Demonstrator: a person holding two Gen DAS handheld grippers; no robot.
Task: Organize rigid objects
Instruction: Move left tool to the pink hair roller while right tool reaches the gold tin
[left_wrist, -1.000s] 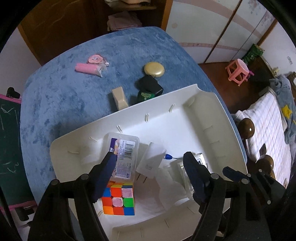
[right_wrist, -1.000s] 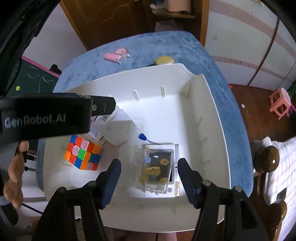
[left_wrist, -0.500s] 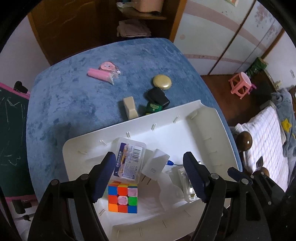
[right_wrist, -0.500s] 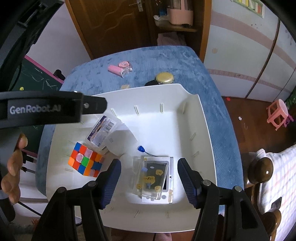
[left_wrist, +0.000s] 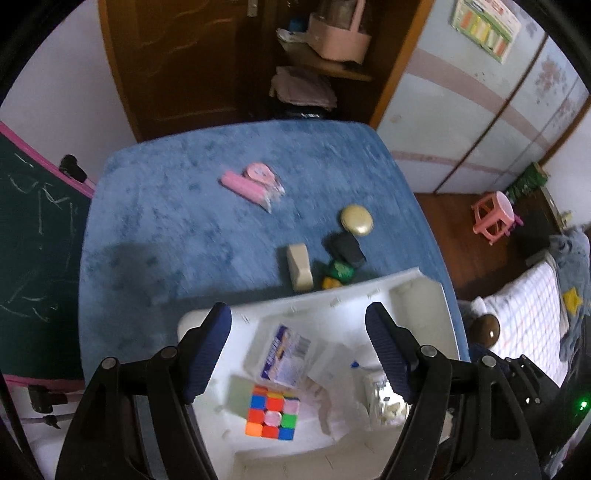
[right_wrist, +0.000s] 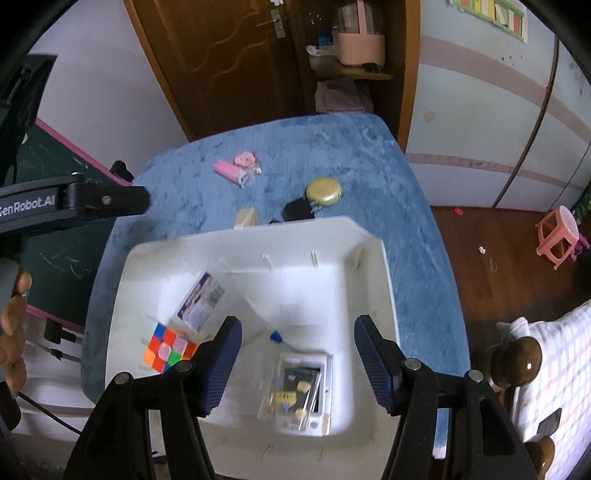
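Both tongs — left tongs (left_wrist: 298, 325) and right tongs (right_wrist: 297, 341) — pulled back, agape, empty; white plastic tray (right_wrist: 369, 258) loaded — next likely the beige block (left_wrist: 299, 266).

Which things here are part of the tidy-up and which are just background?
Job: white tray, Rubik's cube, labelled clear box, card case; loose on the table: pink items, gold lid, beige block, black case.

Background: pink stool, chalkboard, bed.

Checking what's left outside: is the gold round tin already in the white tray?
No, the gold round tin sits on the blue tabletop, beyond the white tray.
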